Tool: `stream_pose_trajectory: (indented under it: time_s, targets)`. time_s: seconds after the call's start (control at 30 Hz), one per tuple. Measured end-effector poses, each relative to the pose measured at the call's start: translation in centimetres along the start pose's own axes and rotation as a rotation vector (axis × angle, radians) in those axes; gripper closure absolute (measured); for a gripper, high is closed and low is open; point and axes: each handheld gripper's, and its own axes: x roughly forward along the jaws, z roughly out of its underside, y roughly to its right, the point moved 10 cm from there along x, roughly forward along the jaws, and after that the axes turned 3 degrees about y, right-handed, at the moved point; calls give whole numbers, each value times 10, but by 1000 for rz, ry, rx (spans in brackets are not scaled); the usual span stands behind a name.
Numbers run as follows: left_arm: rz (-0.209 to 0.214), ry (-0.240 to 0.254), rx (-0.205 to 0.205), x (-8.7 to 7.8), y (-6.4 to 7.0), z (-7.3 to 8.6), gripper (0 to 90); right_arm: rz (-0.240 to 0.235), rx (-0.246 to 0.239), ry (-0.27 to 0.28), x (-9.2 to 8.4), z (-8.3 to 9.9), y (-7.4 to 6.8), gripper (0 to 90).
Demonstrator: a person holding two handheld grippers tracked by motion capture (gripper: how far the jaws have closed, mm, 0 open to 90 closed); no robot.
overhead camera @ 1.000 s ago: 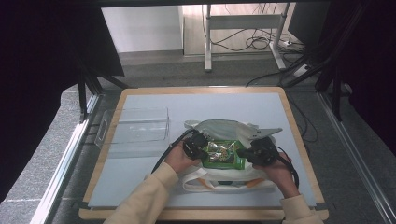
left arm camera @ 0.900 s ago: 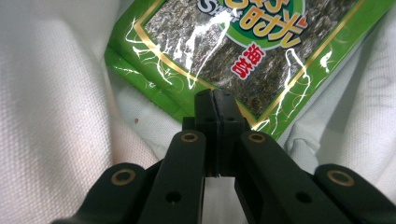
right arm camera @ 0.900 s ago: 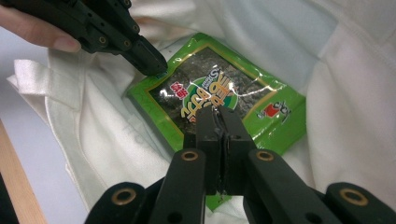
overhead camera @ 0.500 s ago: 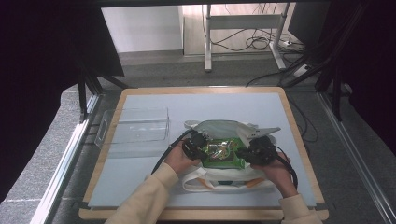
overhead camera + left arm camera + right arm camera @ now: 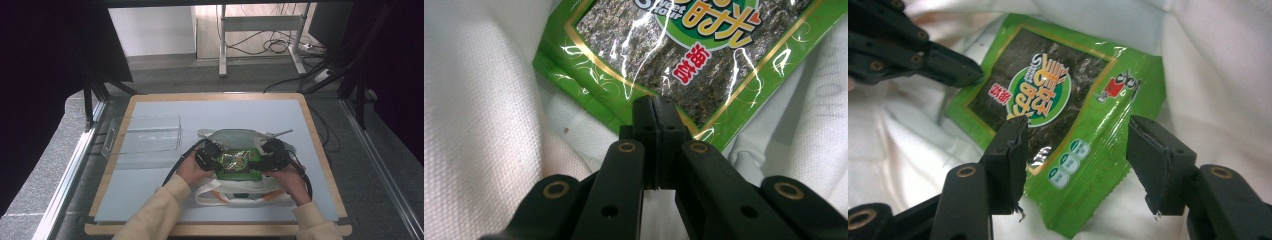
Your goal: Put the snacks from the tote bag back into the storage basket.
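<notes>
From high up, the two grippers look small and dark, and it is hard to see how their jaws stand. A clear plastic box [image 5: 148, 136] sits on the left part of the table [image 5: 320, 145], well apart from the hands. Next to the right comes the white cloth bag [image 5: 235, 192], lying flat with its mouth open. The green snack pack [image 5: 239, 165] lies in that mouth, between the two grippers. Much of the pack is hidden there by shine and by the black tools.

The left gripper [image 5: 209, 154] sits at the left edge of the pack. The left gripper view shows its jaws pressed together, tips at the gold-lined rim of the pack [image 5: 684, 55]. I cannot tell if they pinch the pack's edge or the cloth; the tips hide that spot. White cloth [image 5: 479, 120] folds all around.

The right gripper [image 5: 1075, 150] has just been opening its jaws. They stand wide apart, and the pack [image 5: 1068, 125] lies loose between them, no pad pressing on it. This view also shows the round label, which the high view blurs.
</notes>
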Motion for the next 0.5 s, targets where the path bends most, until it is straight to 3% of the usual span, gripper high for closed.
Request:
stream_pose_trajectory:
  time_s: [0.23,0.37,0.5]
  targets:
    - [9,-1,0,0,-1,0,900,41,25,-40,8,-5,-2,411]
    - [12,-2,-1,0,-1,0,900,51,41,-83,18,-2,0,412]
    - [9,-3,1,0,0,0,900,46,72,-89,23,0,3,411]
